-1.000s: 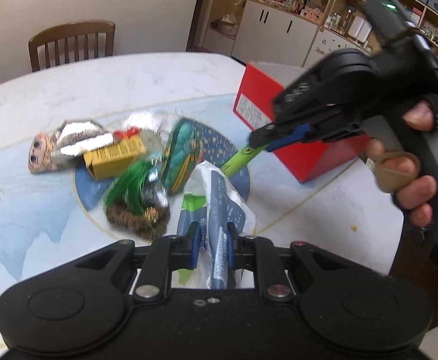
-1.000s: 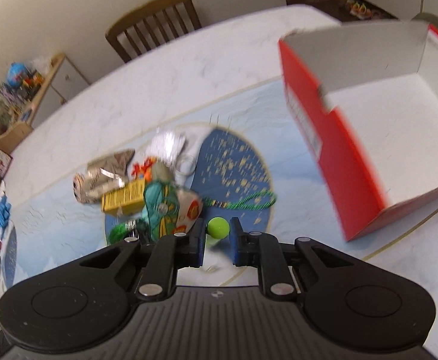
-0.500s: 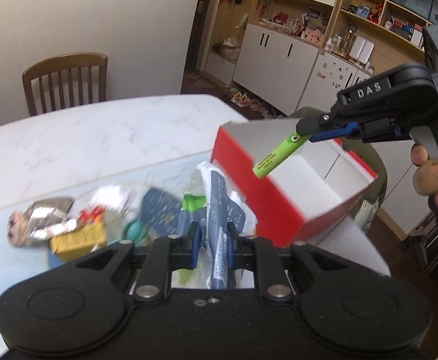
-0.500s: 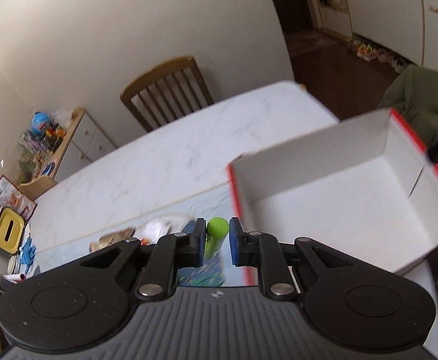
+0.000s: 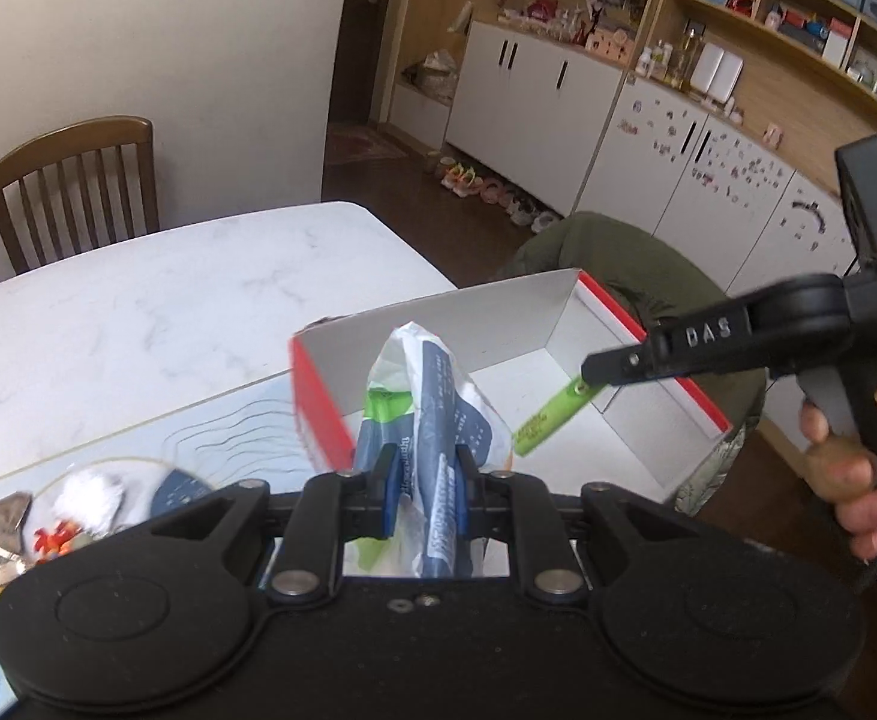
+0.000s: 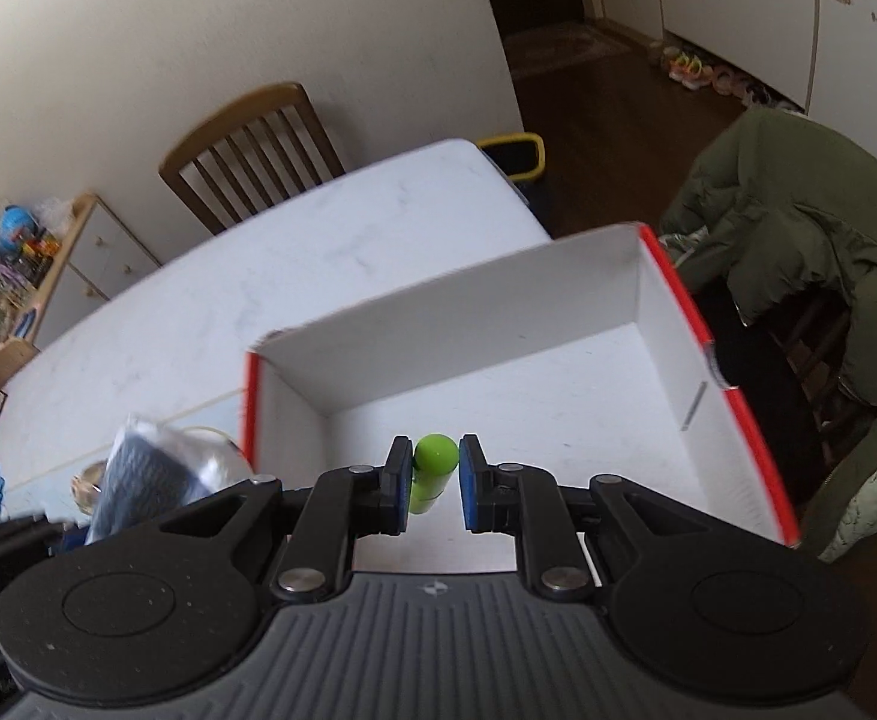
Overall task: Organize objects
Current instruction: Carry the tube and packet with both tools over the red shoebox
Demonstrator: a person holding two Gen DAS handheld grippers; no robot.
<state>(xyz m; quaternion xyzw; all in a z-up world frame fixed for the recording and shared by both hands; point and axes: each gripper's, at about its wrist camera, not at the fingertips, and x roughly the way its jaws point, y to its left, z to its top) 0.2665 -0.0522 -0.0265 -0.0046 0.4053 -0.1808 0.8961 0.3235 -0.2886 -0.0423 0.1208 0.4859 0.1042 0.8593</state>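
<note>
My left gripper (image 5: 423,480) is shut on a white, blue and green plastic packet (image 5: 432,396), held at the near left corner of the red box (image 5: 498,324). The box has a white inside and stands open on the table. My right gripper (image 6: 435,477) is shut on a green tube (image 6: 434,468) and hangs over the box floor (image 6: 558,396). In the left wrist view the right gripper (image 5: 585,375) reaches in from the right with the green tube (image 5: 549,420) slanting down from its tips. The packet (image 6: 138,468) shows at the lower left of the right wrist view.
A white marble table (image 5: 138,312) has a blue mat, with several small items (image 5: 78,504) piled at its left. A wooden chair (image 5: 72,180) stands behind the table. A green jacket (image 6: 798,228) hangs right of the box. White cabinets (image 5: 558,102) line the back.
Both grippers have carried their loads away from the pile to the box. The packet is now at the box's near corner and the green tube is lower over the box floor.
</note>
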